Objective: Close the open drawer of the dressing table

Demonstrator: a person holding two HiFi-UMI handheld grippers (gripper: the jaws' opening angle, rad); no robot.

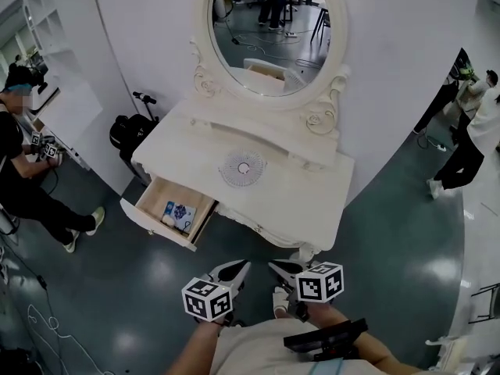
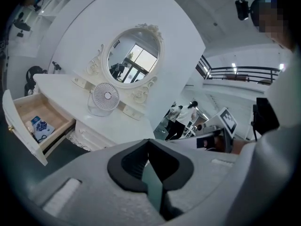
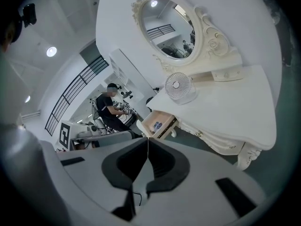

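Closest to the camera, in front of the person's body, both tools are held side by side, pointing forward and a little down toward the desk. The left tool (image 2: 148, 141) has its jaws pressed together with nothing between them. The right tool (image 3: 147, 140) is the same, tips meeting and empty. I think this makes sense, because closing a drawer needs a push and not a grasp, and shut jaws give one firm tip for pushing.

Between the tools and the furniture there is only the dark green floor (image 1: 391, 241), so both tools are well apart from the drawer.

The drawer (image 1: 156, 226) is at the left end of the desk (image 1: 312, 194), under the top. It is pulled far out toward the person, with its white front panel nearest. Inside lies a blue and white packet (image 1: 180, 213) on the wooden bottom, low enough that it should not block the closing. The drawer is on the side of the left tool, so that one seems better placed to reach the front panel. The task has not started on the drawer itself.

On the desk top a small white fan (image 1: 242, 168) stands near the middle, and behind it rises the oval mirror (image 1: 269, 30). Far to the left a seated person (image 1: 23, 170) is busy with other work.
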